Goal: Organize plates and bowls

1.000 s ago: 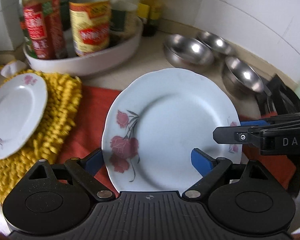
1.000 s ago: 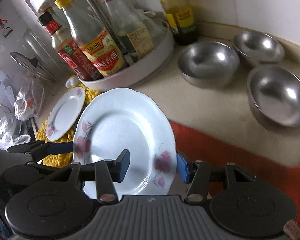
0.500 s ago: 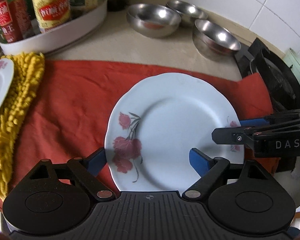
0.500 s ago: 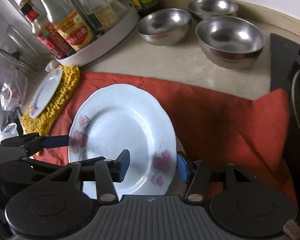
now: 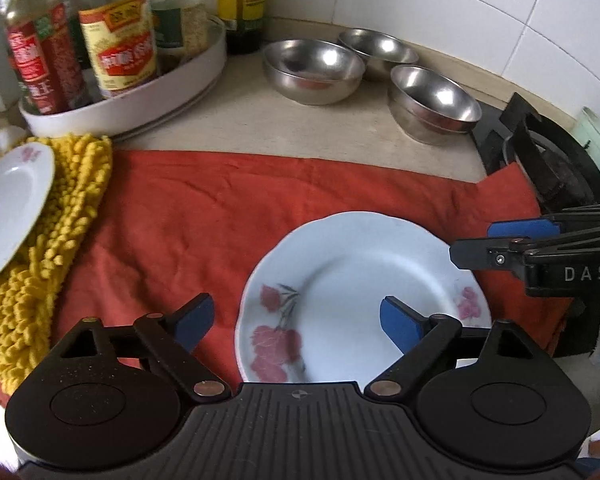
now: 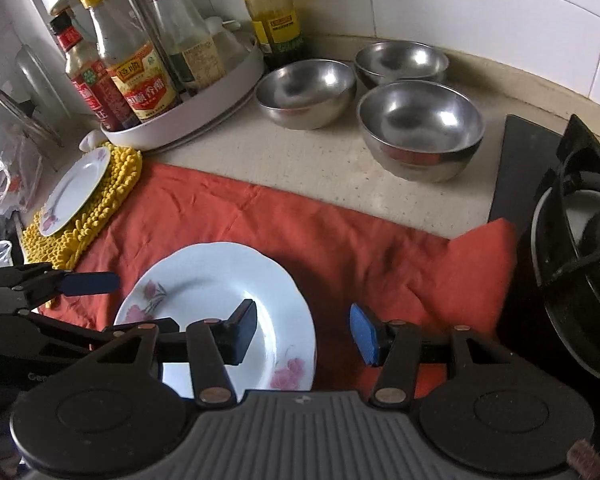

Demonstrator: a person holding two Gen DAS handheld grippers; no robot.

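Note:
A large white plate with pink flowers (image 5: 360, 296) lies flat on the red cloth (image 5: 220, 220); it also shows in the right wrist view (image 6: 212, 304). My left gripper (image 5: 296, 320) is open, its jaws straddling the plate's left rim. My right gripper (image 6: 304, 332) is open, its jaws straddling the plate's right rim. A smaller flowered plate (image 5: 8, 204) rests on a yellow mat (image 5: 64, 216) at the left. Three steel bowls (image 5: 314, 70) (image 5: 378, 50) (image 5: 434, 102) stand at the back of the counter.
A white turntable tray (image 5: 140, 92) with several sauce bottles stands at the back left. A black gas stove (image 6: 572, 240) is at the right. The tiled wall (image 6: 460, 8) runs behind the bowls. Plastic bags (image 6: 4, 176) lie at the far left.
The large plate went from held up to lying flat on the red cloth. Both grippers let go of its rim and opened wider. The view pulled back from the bottles.

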